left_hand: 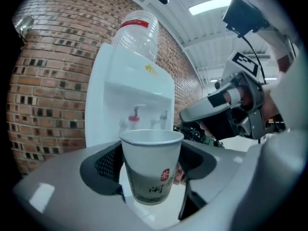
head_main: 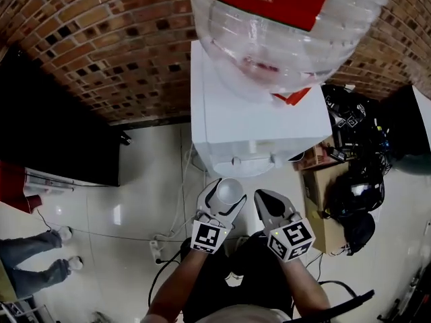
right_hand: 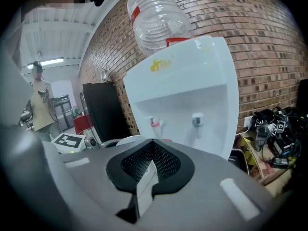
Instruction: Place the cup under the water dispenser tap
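Observation:
A white paper cup [left_hand: 153, 179] with red and grey print stands upright between the pads of my left gripper [left_hand: 149, 159], which is shut on it. In the head view the cup [head_main: 228, 191] hangs just in front of the white water dispenser [head_main: 222, 113], below its front edge. The red tap [left_hand: 134, 115] and the grey tap [left_hand: 164, 115] sit in the dispenser's recess, beyond the cup. My right gripper [head_main: 260, 195] is beside the cup on its right, shut and empty; its pads meet at the tips [right_hand: 152, 143]. A clear bottle [head_main: 283, 25] tops the dispenser.
A black cabinet [head_main: 60, 133] stands left of the dispenser against the brick wall. A cardboard box [head_main: 316, 200], helmets and cables [head_main: 357, 173] crowd the right. A power strip [head_main: 156, 249] lies on the tiled floor. Someone's legs [head_main: 34, 264] are at the lower left.

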